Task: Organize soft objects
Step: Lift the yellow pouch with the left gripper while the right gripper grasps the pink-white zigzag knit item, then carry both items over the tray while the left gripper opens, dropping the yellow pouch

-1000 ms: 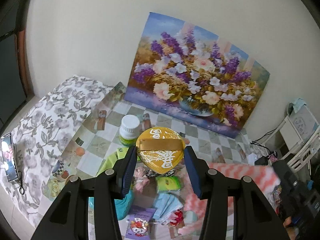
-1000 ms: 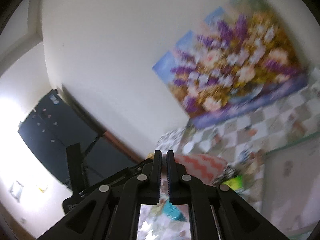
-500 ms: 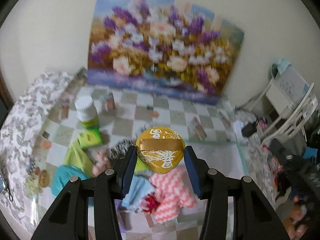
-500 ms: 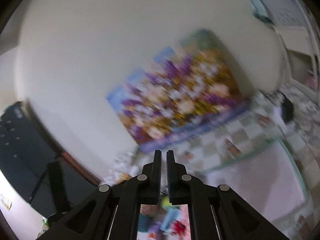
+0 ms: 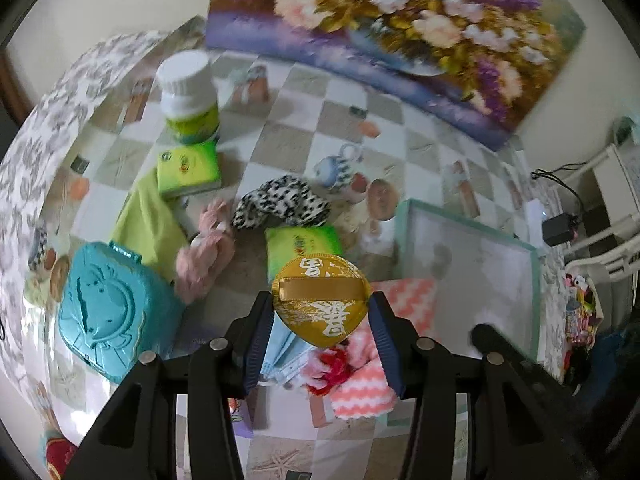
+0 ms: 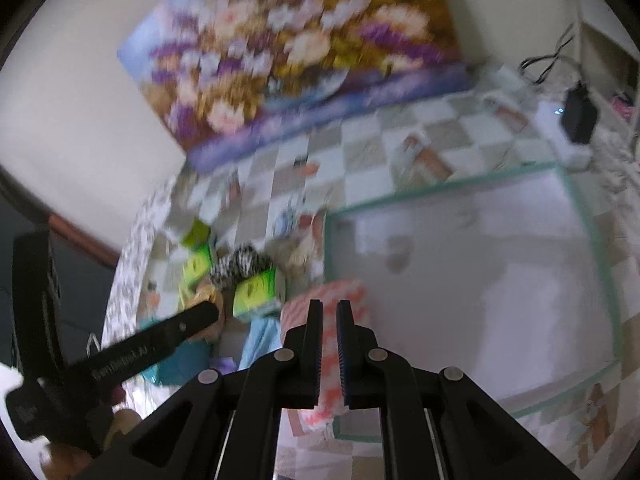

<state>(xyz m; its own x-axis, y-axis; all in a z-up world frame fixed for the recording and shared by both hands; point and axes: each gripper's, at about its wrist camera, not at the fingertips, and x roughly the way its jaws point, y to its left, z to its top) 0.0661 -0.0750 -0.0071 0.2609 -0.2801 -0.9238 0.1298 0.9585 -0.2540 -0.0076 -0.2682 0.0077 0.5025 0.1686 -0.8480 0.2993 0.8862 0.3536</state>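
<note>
My left gripper [image 5: 320,314] is shut on a gold heart-shaped pouch [image 5: 318,292] with white characters and hangs over a heap of soft things. Under it lie a pink-and-white zigzag cloth [image 5: 404,300], light blue face masks [image 5: 284,352] and a red fluffy piece [image 5: 332,360]. Further back are a leopard-print scrunchie [image 5: 280,200], a pink fluffy piece [image 5: 204,256] and a lime cloth [image 5: 144,220]. My right gripper [image 6: 329,308] points down at the zigzag cloth [image 6: 340,292]. Its jaws are just opening from shut, a slit apart, with nothing between them.
A flat tray with a teal rim [image 5: 404,232] lies right of the heap, its rim [image 6: 440,190] also showing in the right wrist view. Two green tissue packs [image 5: 188,168], a teal case [image 5: 104,308] and a white bottle [image 5: 188,92] stand left. A flower painting [image 5: 400,20] leans on the wall.
Both grippers have dropped and tipped down toward the table, so the heap and tray look larger. The left one still grips the gold pouch. The right one's slit looks slightly wider.
</note>
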